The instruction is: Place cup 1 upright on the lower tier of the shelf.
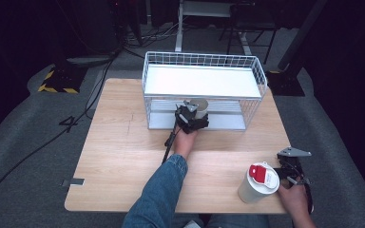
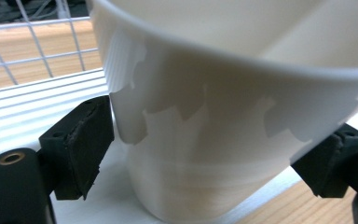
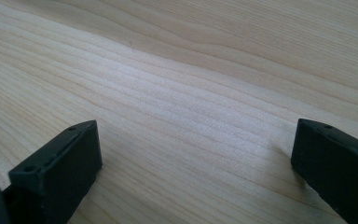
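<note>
Table (image 1: 123, 156), rack (image 1: 202, 90) at far edge. My L gripper (image 1: 193, 114) in rack's lower shelf, jaws spread round white cup (image 2: 223, 140), pads just off it. R gripper (image 1: 292, 173) near right, jaws wide, nothing btwn; lidded cup (image 1: 259, 183) just left.

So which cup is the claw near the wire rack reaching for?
Find the white wire rack at the table's far edge. On its lower shelf, at the front, stands a white cup between the left claw tips. Unlike the tumbler near the person, it is open-topped, with no red lid.
</note>
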A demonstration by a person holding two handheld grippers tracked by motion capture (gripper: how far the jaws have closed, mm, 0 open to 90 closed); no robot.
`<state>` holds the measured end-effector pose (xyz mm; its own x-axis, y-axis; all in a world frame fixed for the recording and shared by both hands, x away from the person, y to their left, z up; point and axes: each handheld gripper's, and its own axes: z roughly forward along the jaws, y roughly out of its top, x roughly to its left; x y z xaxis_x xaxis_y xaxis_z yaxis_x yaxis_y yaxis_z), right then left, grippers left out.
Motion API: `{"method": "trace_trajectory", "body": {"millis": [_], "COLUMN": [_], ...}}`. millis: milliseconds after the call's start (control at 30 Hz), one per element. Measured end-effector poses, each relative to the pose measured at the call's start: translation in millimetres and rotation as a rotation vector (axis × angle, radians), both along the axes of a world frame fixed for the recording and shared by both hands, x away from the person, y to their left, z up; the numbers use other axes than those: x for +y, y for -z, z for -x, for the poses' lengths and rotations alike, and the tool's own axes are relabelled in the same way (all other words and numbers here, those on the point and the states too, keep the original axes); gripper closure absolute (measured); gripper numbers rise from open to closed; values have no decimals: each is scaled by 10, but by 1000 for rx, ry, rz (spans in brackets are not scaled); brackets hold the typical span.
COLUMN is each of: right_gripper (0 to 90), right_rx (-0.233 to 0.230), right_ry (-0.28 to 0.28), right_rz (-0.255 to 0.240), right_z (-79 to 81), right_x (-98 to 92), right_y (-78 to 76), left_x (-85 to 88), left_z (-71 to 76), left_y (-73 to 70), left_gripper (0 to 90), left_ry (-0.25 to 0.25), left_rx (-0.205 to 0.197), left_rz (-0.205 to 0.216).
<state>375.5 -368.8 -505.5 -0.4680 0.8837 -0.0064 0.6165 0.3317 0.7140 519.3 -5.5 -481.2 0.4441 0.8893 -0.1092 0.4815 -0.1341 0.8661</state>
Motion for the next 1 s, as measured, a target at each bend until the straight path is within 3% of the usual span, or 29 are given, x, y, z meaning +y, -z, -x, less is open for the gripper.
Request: {"method": "trace_trajectory", "body": {"millis": [167,267,400,733,1000], "right_gripper": [18,18,18,18,18], "right_rx": [0,0,0,0,0], "right_ry": [-1,-1,0,0,-1], "right_rz": [0,1,0,0,1], "right_z": [0,0,1,1,1], "right_x": [0,-1,0,0,-1], "right_y": [0,0,0,0,0], "left_x": [25,60,108,303,443], "left_z": [41,91,171,407,629], "left_y": [-36,-71,-122,-257,-390], "left_gripper": [93,43,34,35,36], "left_ry": [14,50,62,79,122], "left_rx": [0,-8,-23,-20,-13], "left_rz": [-2,-10,-3,22,52]}}
